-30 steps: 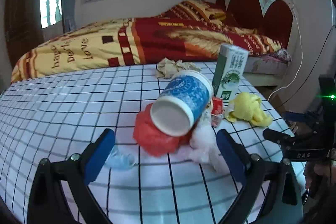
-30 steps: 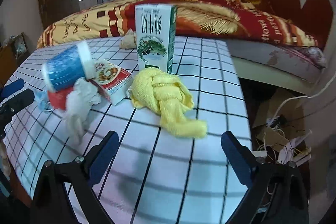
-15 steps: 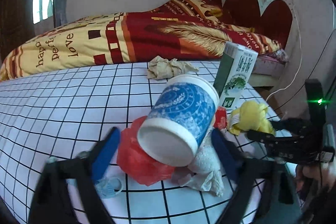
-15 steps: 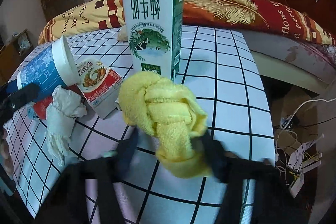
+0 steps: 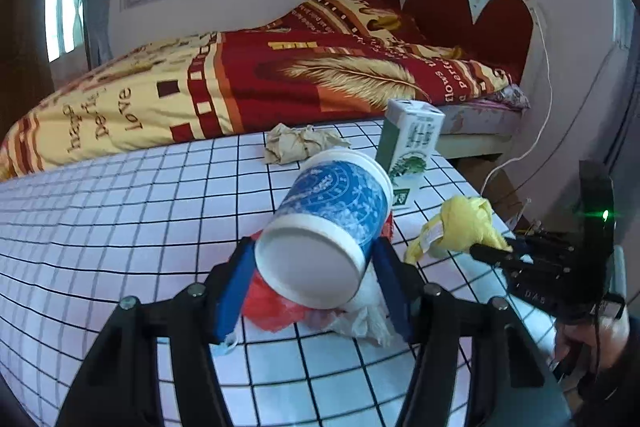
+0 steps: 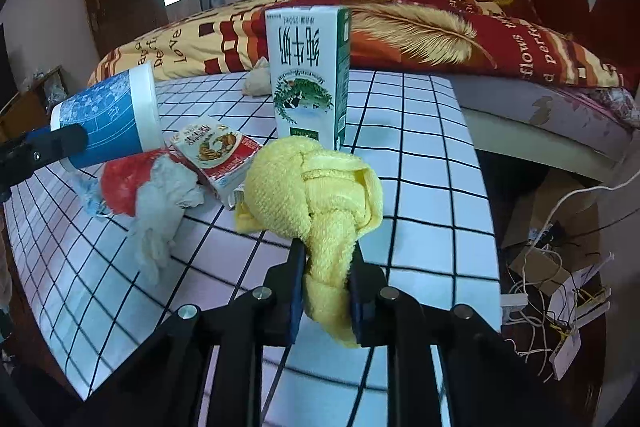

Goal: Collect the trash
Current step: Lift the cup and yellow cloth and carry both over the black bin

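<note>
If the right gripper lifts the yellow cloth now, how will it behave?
The cloth is knotted terry, so it will probably sag and swing rather than hold shape. The right gripper pinches only its tail, so the knot may dangle. It looks light and unlikely to slip or break.

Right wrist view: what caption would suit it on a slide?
Right gripper clamps a knotted yellow towel before an upright milk carton.

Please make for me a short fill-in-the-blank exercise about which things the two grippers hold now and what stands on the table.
1. The left gripper is closed on the blue and white ____.
2. The right gripper squeezes a knotted cloth of ____ colour.
3. The milk carton behind the cloth stands ____ on the checked table.

Missing words: cup; yellow; upright
</note>
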